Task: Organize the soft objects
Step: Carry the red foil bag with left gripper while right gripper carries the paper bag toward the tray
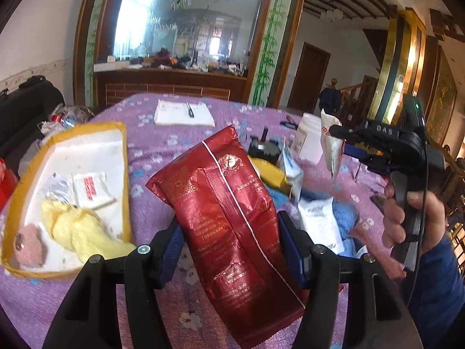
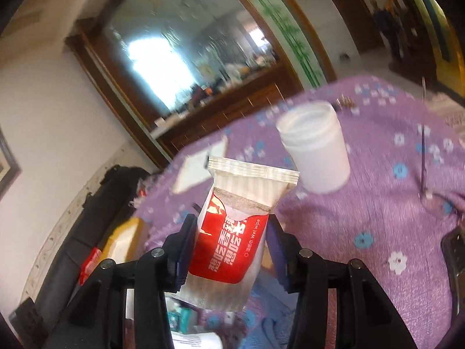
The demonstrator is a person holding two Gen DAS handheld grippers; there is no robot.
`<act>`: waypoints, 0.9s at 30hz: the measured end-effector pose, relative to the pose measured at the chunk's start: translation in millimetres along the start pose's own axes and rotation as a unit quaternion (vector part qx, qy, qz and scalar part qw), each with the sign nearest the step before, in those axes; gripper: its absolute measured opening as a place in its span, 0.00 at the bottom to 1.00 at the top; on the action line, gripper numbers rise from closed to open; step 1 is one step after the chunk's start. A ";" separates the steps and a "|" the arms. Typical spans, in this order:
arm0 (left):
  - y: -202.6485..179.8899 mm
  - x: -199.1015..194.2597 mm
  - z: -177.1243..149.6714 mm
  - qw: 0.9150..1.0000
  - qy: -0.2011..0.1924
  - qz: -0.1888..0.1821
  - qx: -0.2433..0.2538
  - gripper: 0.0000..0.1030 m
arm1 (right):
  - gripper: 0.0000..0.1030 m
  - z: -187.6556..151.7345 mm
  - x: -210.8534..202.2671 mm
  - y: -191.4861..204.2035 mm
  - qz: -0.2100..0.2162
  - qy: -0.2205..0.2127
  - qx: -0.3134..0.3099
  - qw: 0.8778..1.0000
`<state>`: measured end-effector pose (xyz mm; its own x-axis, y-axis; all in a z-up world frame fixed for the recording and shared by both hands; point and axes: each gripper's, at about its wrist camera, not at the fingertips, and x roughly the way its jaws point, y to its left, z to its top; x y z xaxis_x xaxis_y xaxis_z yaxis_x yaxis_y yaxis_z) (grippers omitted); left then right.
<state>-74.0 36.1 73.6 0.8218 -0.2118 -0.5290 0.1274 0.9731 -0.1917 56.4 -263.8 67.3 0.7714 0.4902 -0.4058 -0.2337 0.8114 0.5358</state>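
Note:
My left gripper (image 1: 229,232) is shut on a red foil bag (image 1: 229,192), which stands upright above the purple tablecloth. To its left lies a yellow-rimmed white foam box (image 1: 125,174) with a yellow plush cloth (image 1: 78,226), a pink soft item (image 1: 29,247) and white sachets (image 1: 90,189) inside. At the right, a person's hand (image 1: 407,218) holds my right gripper (image 1: 338,142) off the table with a wet wipe packet (image 1: 331,151) hanging from it. In the right wrist view the gripper (image 2: 231,241) is shut on that red and white packet (image 2: 250,180).
A white plastic jar (image 2: 316,151) stands open on the flowered purple cloth (image 2: 377,203). A blue towel (image 1: 343,212), a white pouch (image 1: 319,218), a yellow item (image 1: 267,171) and a black device (image 1: 263,147) are piled right of the bag. A notepad with a pen (image 1: 183,113) lies at the far side.

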 end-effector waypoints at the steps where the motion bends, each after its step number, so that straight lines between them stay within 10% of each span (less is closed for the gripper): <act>1: 0.6 -3.5 2.6 1.000 -0.006 0.002 0.001 0.59 | 0.50 0.6 -2.0 3.8 0.004 -0.005 -0.006 1.000; 27: 143.2 -62.5 51.0 0.994 -0.001 0.086 -0.065 0.60 | 0.51 -47.6 20.0 163.7 0.158 0.126 -0.119 0.972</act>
<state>-78.8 193.2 121.3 0.8265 -0.0437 -0.5612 -0.0868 0.9751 -0.2039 5.4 -106.0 111.6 0.4765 0.7650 -0.4333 -0.5883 0.6437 0.4895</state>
